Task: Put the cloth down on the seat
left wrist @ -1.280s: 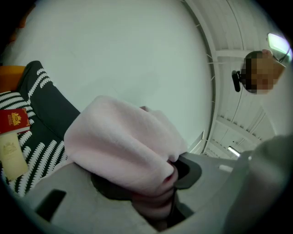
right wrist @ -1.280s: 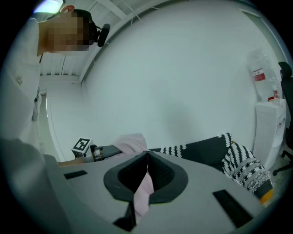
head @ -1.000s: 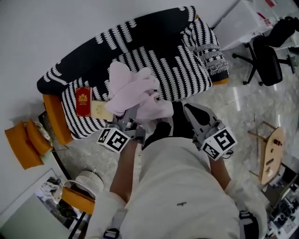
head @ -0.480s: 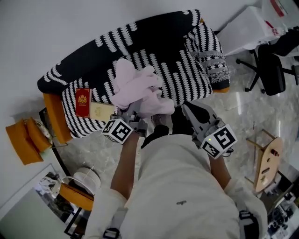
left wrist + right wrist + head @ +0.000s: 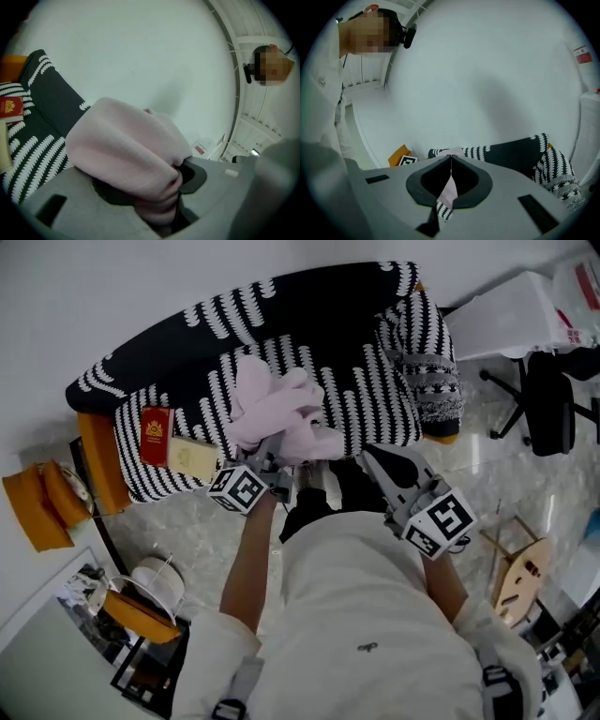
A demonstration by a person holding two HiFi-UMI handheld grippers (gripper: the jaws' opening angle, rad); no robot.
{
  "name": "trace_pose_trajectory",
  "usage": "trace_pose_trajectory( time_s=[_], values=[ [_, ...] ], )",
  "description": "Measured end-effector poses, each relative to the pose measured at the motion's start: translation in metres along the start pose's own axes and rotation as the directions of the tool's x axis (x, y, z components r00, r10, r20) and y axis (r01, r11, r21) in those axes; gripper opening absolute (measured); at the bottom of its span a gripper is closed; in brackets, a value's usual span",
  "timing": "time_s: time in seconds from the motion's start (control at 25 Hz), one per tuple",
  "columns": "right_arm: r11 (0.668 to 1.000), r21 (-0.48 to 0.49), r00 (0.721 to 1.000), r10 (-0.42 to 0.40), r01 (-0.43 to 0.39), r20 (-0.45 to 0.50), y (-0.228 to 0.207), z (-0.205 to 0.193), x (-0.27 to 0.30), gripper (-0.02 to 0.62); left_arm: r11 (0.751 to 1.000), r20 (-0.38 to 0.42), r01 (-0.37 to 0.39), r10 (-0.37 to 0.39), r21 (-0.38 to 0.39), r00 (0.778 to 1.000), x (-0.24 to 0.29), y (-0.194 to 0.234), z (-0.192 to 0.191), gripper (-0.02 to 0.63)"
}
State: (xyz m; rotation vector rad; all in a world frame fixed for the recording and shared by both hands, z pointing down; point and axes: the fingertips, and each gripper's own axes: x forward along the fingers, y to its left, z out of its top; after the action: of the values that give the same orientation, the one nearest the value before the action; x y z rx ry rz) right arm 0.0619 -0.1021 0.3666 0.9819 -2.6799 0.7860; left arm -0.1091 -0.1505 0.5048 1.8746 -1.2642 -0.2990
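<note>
A bunched pink cloth [image 5: 277, 409] hangs low over the black-and-white striped seat [image 5: 375, 395] of the sofa. My left gripper [image 5: 272, 463] is at the cloth's near edge and is shut on a thick fold of the cloth [image 5: 131, 159], which fills the left gripper view. My right gripper [image 5: 368, 454] is at the cloth's right end with its jaws together. A thin pink strip of the cloth [image 5: 449, 190] lies in the slit between them, with striped seat showing below it. Whether the cloth rests on the seat is hidden.
A red booklet [image 5: 153, 434] and a beige box [image 5: 190, 457] lie on the seat's left end. A patterned cushion [image 5: 433, 381] leans at its right end. An office chair [image 5: 553, 399], a wooden stool [image 5: 520, 577] and orange cushions [image 5: 37, 507] stand around on the floor.
Both grippers have moved forward and down toward the sofa, carrying the pink cloth further over the striped seat. Both grips look unchanged.
</note>
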Motion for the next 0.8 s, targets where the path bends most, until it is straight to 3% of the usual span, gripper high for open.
trace_pose_trajectory(
  time_s=[0.48,0.8],
  values=[
    [0.992,0.010,0.980,0.124,-0.124,-0.158,-0.039,-0.024,0.027,0.009,0.984,0.032,-0.168,0.170,-0.062,0.985,0.038,0.075,-0.037,0.222],
    [0.989,0.026,0.965,0.149,-0.147,-0.216,-0.058,-0.038,0.036,0.009,0.959,-0.002,-0.269,0.270,-0.084,0.963,0.055,0.123,-0.069,0.227]
  ],
)
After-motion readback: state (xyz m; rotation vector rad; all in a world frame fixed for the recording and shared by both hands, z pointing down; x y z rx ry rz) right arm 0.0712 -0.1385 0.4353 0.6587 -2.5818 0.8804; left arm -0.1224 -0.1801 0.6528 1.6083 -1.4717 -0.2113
